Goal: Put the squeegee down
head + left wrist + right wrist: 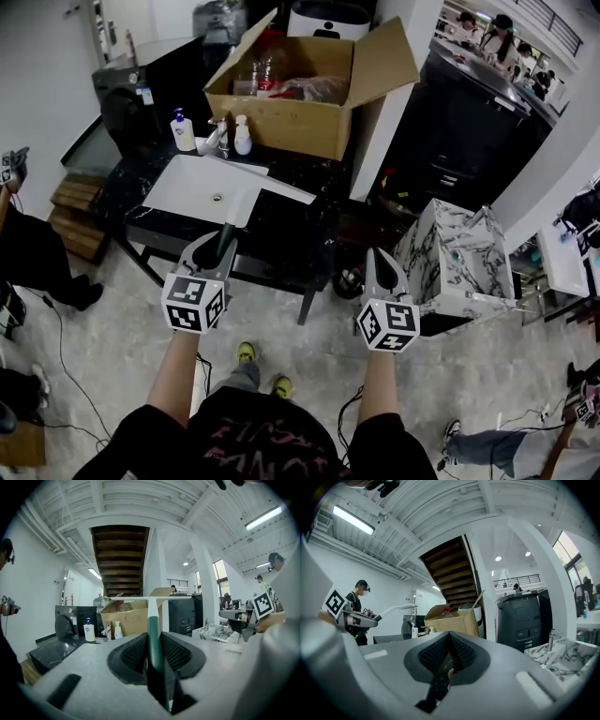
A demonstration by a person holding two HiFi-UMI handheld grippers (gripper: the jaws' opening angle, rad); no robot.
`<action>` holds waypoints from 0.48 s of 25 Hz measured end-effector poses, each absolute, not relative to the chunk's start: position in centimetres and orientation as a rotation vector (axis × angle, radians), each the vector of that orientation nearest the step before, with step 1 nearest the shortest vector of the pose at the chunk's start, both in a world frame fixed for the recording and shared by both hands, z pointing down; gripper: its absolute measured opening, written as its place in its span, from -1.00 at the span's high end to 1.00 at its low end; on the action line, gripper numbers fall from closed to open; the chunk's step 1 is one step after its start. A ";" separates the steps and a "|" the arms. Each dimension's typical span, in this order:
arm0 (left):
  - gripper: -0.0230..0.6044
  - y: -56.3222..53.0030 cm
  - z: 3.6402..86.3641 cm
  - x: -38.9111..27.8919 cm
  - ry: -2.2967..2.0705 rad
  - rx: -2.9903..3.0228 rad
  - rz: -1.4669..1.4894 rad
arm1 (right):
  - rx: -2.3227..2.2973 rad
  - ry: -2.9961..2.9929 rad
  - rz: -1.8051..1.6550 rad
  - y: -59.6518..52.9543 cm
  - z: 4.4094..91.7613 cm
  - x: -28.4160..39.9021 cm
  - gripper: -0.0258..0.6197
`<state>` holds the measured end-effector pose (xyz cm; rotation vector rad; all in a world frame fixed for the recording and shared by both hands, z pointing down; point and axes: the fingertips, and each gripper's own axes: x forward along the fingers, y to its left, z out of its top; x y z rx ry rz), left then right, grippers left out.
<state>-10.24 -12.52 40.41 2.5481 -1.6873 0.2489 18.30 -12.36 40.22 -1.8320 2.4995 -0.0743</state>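
The squeegee (246, 202) has a dark green handle, a white neck and a long white blade. My left gripper (221, 249) is shut on its handle, and the blade hangs over the white sink basin (187, 192) on the black marbled counter. In the left gripper view the handle (153, 637) stands upright between the pads of the left gripper (154, 641), with the blade (150, 598) level across the top. My right gripper (380, 270) is beside it to the right, shut and holding nothing. The right gripper (449, 643) shows its pads pressed together.
An open cardboard box (309, 89) stands behind the sink. Soap bottles (183, 131) and a faucet (217, 139) are at the basin's back. A marble-patterned sink unit (459, 258) stands at the right. People stand at the left and lower right edges, and cables lie on the floor.
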 end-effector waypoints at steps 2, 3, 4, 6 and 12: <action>0.60 -13.4 40.7 -10.0 -1.678 2.553 0.252 | -1.842 2.494 -0.080 -13.1 40.5 18.6 0.89; 0.60 -14.0 40.8 -9.9 -1.671 2.556 0.254 | -1.847 2.491 -0.081 -13.5 40.5 18.7 0.89; 0.60 -14.5 40.9 -9.7 -1.665 2.560 0.255 | -1.851 2.488 -0.082 -14.0 40.5 18.8 0.89; 0.60 -15.9 41.0 -9.4 -1.651 2.569 0.252 | -1.862 2.480 -0.081 -15.1 40.3 19.1 0.89; 0.60 -21.3 41.2 -8.6 -1.619 2.587 0.238 | -1.907 2.454 -0.079 -19.9 40.2 19.8 0.89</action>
